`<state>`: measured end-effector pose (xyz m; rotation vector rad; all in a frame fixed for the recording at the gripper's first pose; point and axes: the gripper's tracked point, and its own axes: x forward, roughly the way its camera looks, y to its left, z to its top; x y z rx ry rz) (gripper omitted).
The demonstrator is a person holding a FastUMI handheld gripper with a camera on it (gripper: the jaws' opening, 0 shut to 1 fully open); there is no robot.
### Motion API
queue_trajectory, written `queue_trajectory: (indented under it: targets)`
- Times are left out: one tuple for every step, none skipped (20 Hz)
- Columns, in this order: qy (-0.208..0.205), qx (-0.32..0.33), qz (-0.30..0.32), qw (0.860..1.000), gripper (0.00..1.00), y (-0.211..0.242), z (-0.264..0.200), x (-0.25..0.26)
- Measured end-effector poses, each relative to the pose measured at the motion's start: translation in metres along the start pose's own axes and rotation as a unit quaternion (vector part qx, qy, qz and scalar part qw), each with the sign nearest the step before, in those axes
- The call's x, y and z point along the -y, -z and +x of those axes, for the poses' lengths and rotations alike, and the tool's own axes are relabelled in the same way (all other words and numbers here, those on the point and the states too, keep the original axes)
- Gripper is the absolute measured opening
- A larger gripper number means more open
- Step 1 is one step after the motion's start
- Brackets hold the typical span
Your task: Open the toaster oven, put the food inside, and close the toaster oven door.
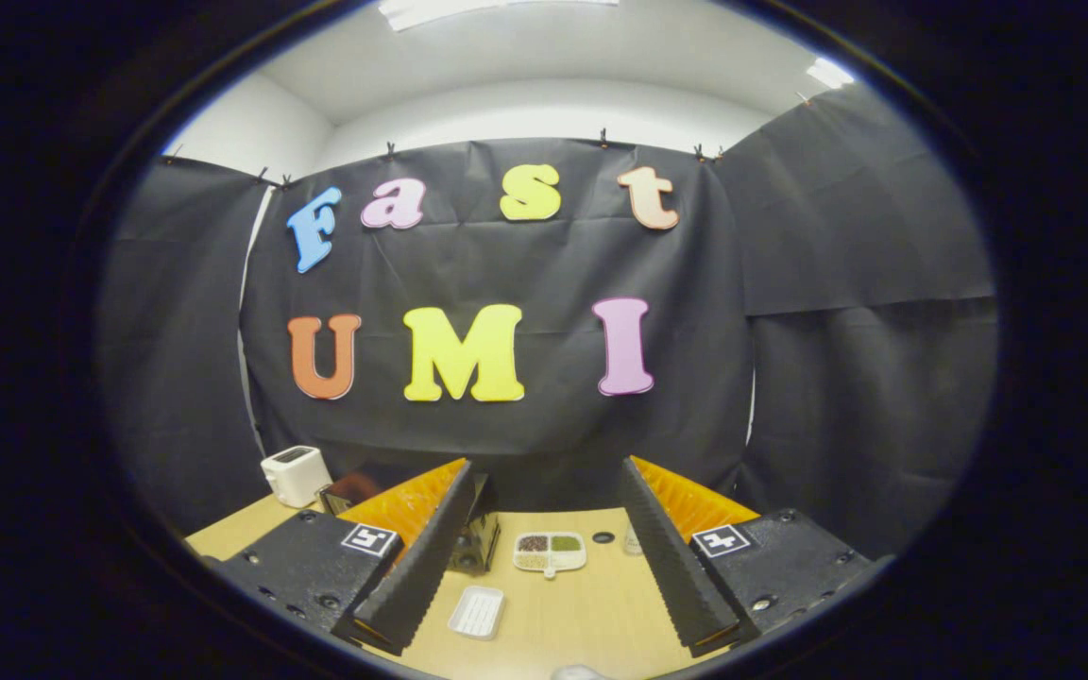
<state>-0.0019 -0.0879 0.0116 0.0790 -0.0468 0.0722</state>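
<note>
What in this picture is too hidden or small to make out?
- Toaster oven: mostly hidden behind one finger of the open claw; door state unclear.
- Divided dish: contents too small to identify.
- Small dark item beyond the dish: too tiny.
- Pale object: cut off at the bottom edge.

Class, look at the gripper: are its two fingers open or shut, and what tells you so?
Open. The gripper holds nothing; its fingers stand wide apart, with the wooden table, a white tray and a divided dish between them.

Tongs (544, 557) spread apart, ridged inner faces, square coded markers, screws on mounts
</note>
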Motion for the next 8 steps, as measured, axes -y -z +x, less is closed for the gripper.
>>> queue_trajectory:
  targets:
    - [0.001, 0.000, 0.000, 1.000, 0.99, -0.0005, 0.0007, -0.0002]
    - [0.001, -0.001, -0.001, 1.000, 0.99, -0.0005, -0.0006, -0.0005]
    - [0.002, 0.000, -0.001, 1.000, 0.99, -0.0010, -0.0011, -0.0004]
    - [0.002, 0.002, -0.001, 1.000, 0.99, -0.0026, -0.0024, -0.0013]
    - [0.004, 0.003, -0.003, 1.000, 0.99, -0.0037, -0.0034, -0.0012]
    - [0.004, 0.004, -0.004, 1.000, 0.99, -0.0045, -0.0044, -0.0016]
    - [0.005, 0.006, -0.006, 1.000, 0.99, -0.0069, -0.0050, -0.0011]
    - [0.005, 0.006, -0.007, 1.000, 0.99, -0.0070, -0.0060, -0.0027]
